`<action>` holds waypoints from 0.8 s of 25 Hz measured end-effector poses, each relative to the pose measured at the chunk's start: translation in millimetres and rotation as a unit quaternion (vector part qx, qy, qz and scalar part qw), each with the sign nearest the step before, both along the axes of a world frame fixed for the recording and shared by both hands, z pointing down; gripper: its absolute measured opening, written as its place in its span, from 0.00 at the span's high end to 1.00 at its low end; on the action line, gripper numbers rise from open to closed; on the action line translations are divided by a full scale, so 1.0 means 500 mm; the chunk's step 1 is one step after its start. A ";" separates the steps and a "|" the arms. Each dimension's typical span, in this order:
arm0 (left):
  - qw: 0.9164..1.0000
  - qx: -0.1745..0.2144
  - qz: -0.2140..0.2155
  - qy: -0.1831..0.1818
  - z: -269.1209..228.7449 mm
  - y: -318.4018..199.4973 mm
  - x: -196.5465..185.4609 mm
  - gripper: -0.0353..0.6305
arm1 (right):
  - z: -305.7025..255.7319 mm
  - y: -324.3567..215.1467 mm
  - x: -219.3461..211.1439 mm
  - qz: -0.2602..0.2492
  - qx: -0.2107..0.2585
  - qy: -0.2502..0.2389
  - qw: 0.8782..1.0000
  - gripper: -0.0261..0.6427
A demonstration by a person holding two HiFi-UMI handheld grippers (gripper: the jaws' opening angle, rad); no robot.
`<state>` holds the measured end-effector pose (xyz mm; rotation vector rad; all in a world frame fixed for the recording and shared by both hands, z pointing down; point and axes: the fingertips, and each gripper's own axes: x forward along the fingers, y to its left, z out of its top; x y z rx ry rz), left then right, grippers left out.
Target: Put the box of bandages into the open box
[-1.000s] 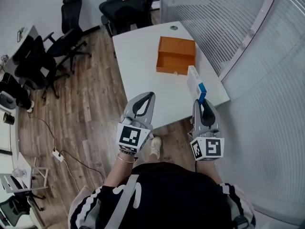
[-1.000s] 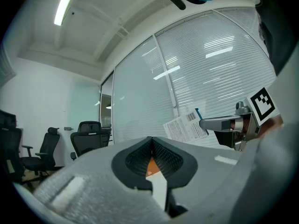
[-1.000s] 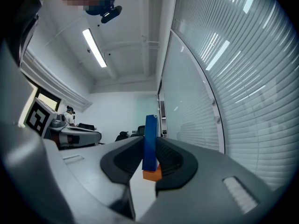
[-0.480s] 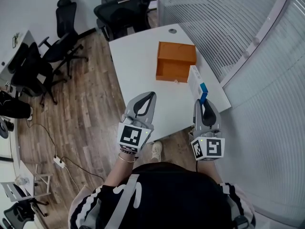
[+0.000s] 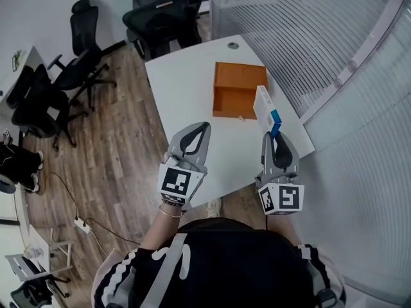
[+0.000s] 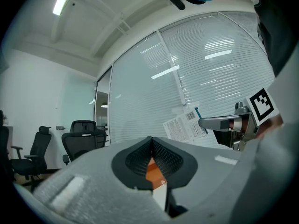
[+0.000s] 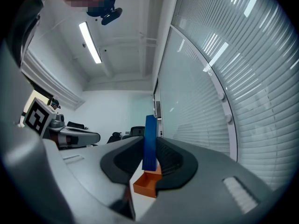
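In the head view the open orange box lies on the white table, its open side up. My right gripper is shut on the box of bandages, white with a blue end, held on edge just right of the orange box and near the table's right edge. The right gripper view shows the blue end between the jaws, above the orange box. My left gripper is shut and empty over the table's near part. Its own view shows the orange box through the jaw gap.
Black office chairs stand beyond the table and more on the wooden floor at the left. A curved glass wall with blinds runs close along the table's right side. Cables lie on the floor.
Both grippers have moved forward over the table with the person. The table and orange box have come nearer in the head view. The grip on the bandage box is unchanged.
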<state>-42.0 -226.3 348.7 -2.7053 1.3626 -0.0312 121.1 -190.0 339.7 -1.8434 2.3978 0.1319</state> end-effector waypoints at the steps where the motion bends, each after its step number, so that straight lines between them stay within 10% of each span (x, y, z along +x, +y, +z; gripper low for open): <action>1: 1.000 0.000 0.003 0.000 0.000 0.008 -0.001 0.95 | -0.002 0.009 -0.002 0.001 0.001 0.001 1.000 0.84; 20: 0.999 0.003 0.042 -0.003 0.002 -0.078 0.025 0.95 | 0.014 -0.071 0.002 0.020 0.000 -0.003 1.000 0.84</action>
